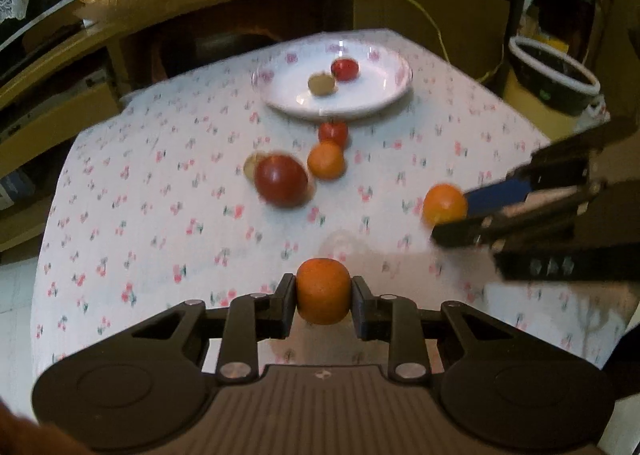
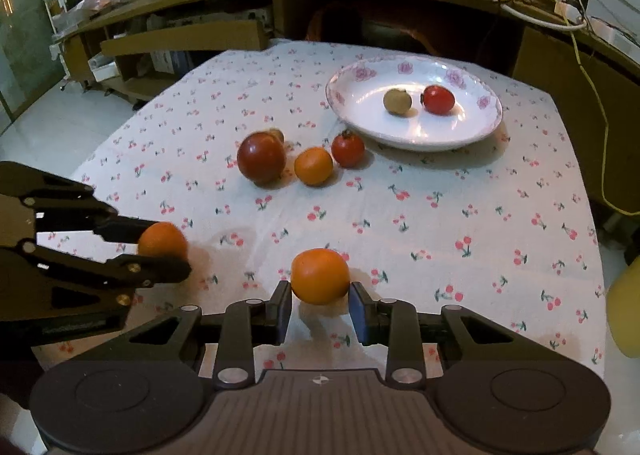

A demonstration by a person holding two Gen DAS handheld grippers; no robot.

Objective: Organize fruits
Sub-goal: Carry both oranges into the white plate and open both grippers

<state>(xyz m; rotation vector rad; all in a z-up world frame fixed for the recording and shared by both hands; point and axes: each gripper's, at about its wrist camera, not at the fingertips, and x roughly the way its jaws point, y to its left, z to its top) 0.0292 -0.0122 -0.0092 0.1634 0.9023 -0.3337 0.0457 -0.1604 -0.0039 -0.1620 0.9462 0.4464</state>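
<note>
Left tongs (image 1: 323,291): clamped on an orange (image 1: 323,291), pads touching both its sides, held above the cherry-print cloth (image 1: 160,183) on the desk. Right tongs (image 2: 320,307): second orange (image 2: 319,275) between the tips; the left pad touches it, a slight gap shows at the right pad, so grip uncertain. Mid-cloth: dark red fruit (image 2: 261,157), small orange (image 2: 313,165), red tomato (image 2: 347,149) in a row. Beyond: white plate (image 2: 360,103) holding a brownish fruit (image 2: 397,101) and a tomato (image 2: 439,99).
</note>
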